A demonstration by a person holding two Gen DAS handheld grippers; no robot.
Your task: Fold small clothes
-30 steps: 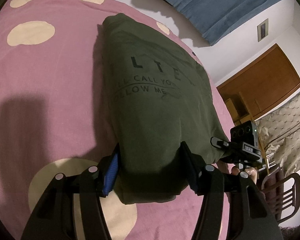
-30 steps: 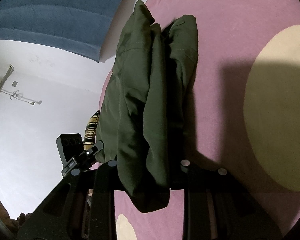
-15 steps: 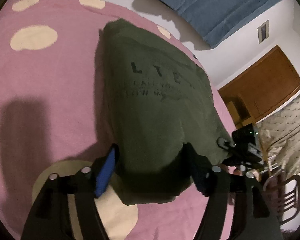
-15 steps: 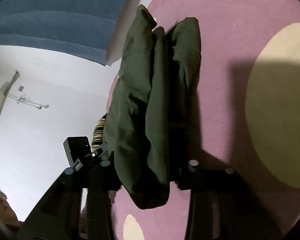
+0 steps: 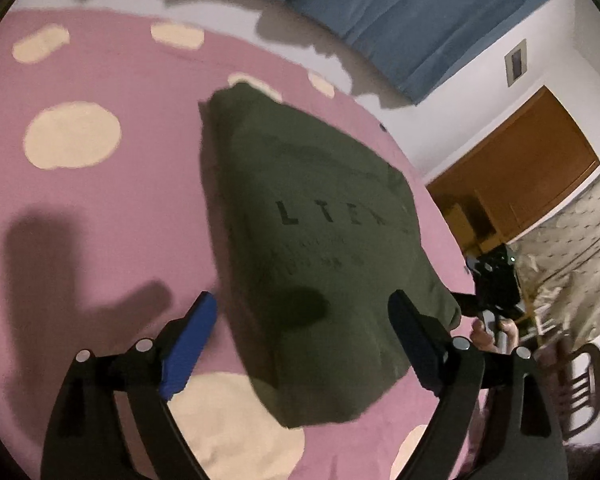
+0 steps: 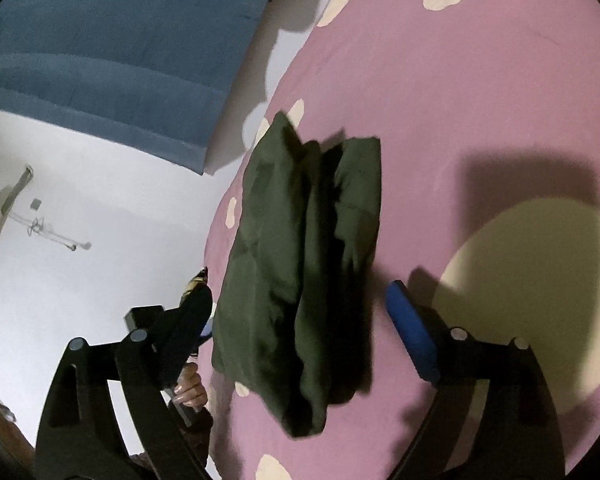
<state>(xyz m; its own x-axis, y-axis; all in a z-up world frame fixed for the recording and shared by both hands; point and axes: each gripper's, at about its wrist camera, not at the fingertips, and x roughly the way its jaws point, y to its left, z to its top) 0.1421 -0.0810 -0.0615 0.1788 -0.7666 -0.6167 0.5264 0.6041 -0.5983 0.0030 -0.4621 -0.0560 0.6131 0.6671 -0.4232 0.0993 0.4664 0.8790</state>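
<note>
On the pink bed cover (image 5: 100, 220), the left view shows a folded dark green shirt (image 5: 320, 240), lettering up, lying flat; the left hand-held gripper (image 5: 300, 312) has just been opening, pads clear of it. From the right view, the shirt's (image 6: 284, 260) stacked layers face the right hand-held gripper (image 6: 300, 300), likewise just spread wide, touching nothing, with bare cover to the right.

1. You are working over a bed with a pink cover (image 5: 112, 208) printed with cream blobs of mixed sizes; one large blob (image 5: 236, 420) lies close below you, smaller ones sit toward the far edge.
2. A dark green folded garment (image 5: 320, 264) lies directly on the cover, black lettering facing up, partly blurred.
3. From your right side the garment (image 6: 300, 264) shows stacked, uneven layers at its open edge.
4. Dark shadows fall on the cover beside the garment.
</note>
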